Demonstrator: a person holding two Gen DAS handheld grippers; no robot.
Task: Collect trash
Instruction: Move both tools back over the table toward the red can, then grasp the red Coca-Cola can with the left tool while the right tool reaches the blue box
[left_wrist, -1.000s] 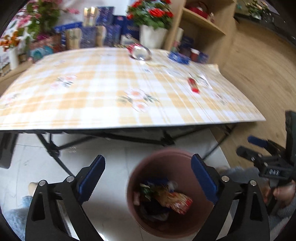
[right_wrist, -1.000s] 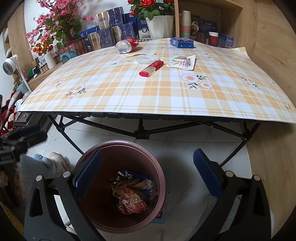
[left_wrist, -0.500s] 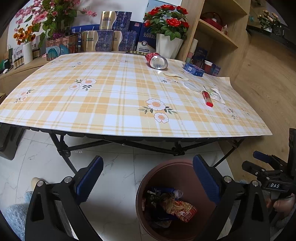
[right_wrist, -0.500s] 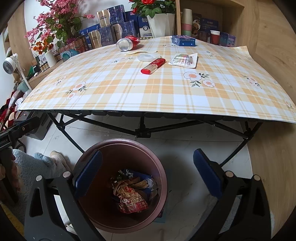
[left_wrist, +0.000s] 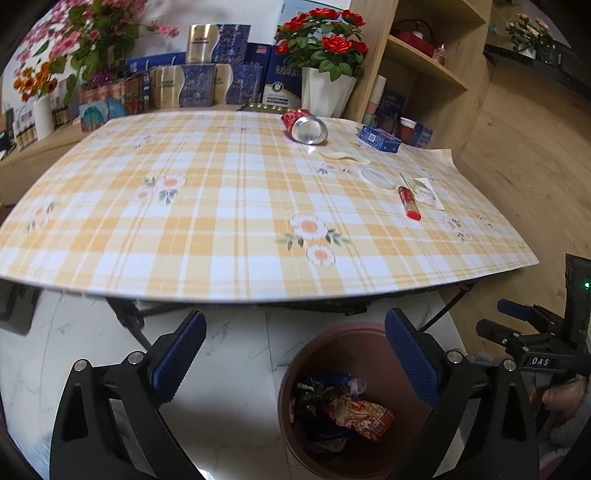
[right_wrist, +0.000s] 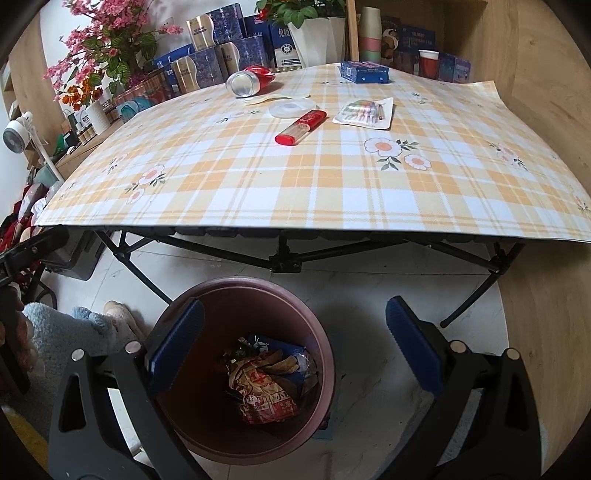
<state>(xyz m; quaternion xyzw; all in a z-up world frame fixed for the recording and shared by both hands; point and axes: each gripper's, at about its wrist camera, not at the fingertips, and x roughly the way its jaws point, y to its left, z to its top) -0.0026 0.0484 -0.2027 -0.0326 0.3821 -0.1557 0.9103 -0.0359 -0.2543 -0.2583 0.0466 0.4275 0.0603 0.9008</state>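
A brown bin (right_wrist: 207, 439) with wrappers (right_wrist: 267, 387) in it stands on the floor in front of the table; it also shows in the left wrist view (left_wrist: 332, 336). On the checked tablecloth (right_wrist: 295, 192) lie a crushed red can (right_wrist: 249, 79), a red tube (right_wrist: 301, 127), a clear round lid (right_wrist: 288, 109), a flat plastic packet (right_wrist: 364, 112) and a blue box (right_wrist: 364, 72). My left gripper (left_wrist: 295, 354) is open and empty, low over the floor. My right gripper (right_wrist: 293, 347) is open and empty above the bin.
Boxes, flower pots and a wooden shelf (left_wrist: 424, 66) stand behind the table. Black folding table legs (right_wrist: 284, 258) run under the cloth. The right gripper shows at the right of the left wrist view (left_wrist: 532, 336). Slippered feet (right_wrist: 110, 317) are left of the bin.
The left gripper has risen and tilted up, so the table fills more of its view and the bin sits lower right. The right gripper has barely moved.
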